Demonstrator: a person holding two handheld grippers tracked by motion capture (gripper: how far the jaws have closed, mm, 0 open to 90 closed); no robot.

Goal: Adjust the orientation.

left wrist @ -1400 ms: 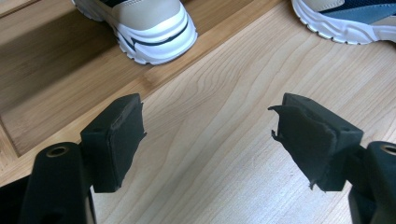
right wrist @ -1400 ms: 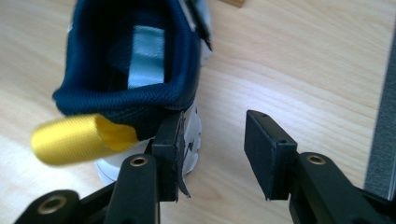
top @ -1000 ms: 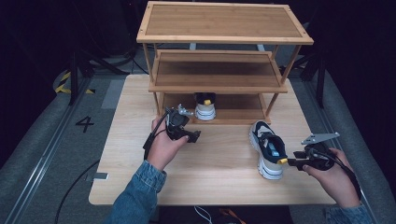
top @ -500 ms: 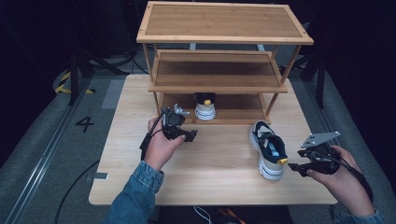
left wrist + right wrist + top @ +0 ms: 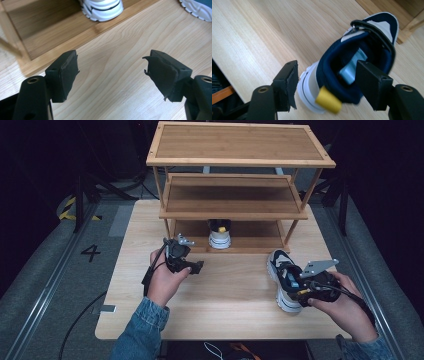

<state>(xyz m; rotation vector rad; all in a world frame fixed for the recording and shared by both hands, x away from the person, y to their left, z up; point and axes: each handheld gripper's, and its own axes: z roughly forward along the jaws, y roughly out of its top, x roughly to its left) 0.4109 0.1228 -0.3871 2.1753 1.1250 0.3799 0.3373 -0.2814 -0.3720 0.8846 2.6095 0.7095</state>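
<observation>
Right gripper (image 5: 299,289) at heel of navy-and-white sneaker with yellow pull tab (image 5: 284,279); jaws just opening, astride the collar, not pressing.

Sneaker on table in front of three-tier bamboo shoe rack (image 5: 235,195), right end. Better to clamp heel collar squarely, lift level, slide in beside matching white-heeled sneaker (image 5: 219,233) on bottom shelf. Left gripper (image 5: 192,266) wide apart, empty (idle near rack). Count: two sneakers, one rack, two grippers.

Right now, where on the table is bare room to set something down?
Bare wood lies between the left tongs and the shoe at the right tongs. The middle shelf is bare. The bottom shelf holds the second shoe.
</observation>
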